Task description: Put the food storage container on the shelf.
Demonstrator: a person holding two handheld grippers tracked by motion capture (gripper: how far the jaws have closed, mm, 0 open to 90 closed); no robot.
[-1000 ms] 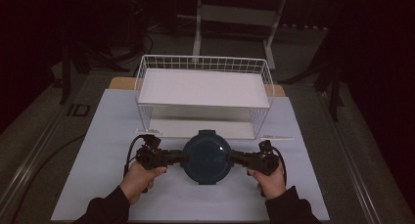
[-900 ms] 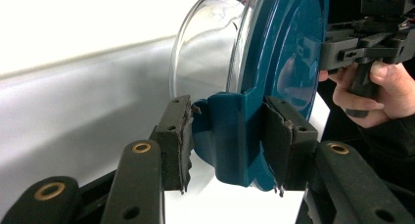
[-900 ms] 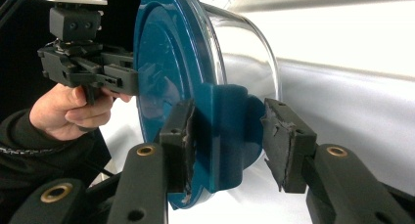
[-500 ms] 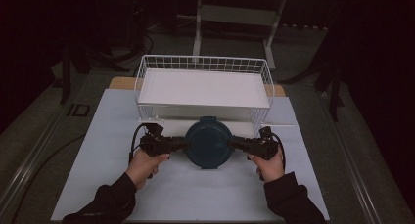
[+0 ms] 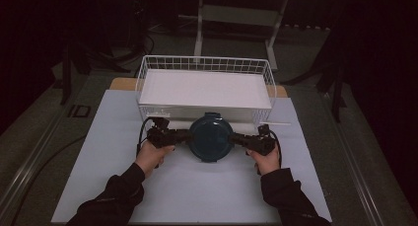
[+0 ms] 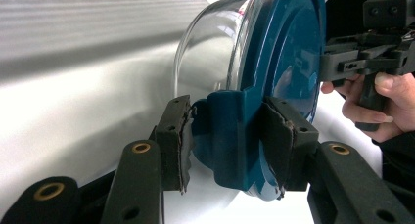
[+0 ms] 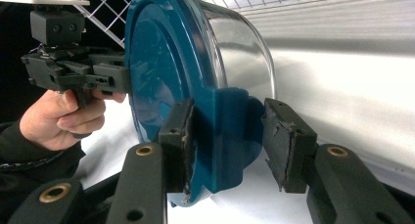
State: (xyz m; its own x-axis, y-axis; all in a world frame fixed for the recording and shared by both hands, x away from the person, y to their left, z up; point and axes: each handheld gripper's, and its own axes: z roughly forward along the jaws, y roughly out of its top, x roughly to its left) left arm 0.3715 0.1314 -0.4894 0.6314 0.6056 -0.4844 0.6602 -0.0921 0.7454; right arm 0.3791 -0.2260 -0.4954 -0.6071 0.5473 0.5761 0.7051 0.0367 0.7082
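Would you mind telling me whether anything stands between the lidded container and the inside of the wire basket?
Yes: the basket's near wire wall stands directly beyond the container, which both grippers, left and right, hold by its side tabs. The white floor inside looks bare, so nothing else visible blocks it.

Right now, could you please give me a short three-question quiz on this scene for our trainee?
1. True or false: the teal-lidded container is inside the wire basket.
2. What does the left hand-held gripper clamp: A) the lid's side tab, B) the basket rim, C) a cable?
3. Fill in: the container's body below the lid is clear ____.

Key: 1 false, it is held in front of the basket; 2 A; 3 glass or plastic, by its look.
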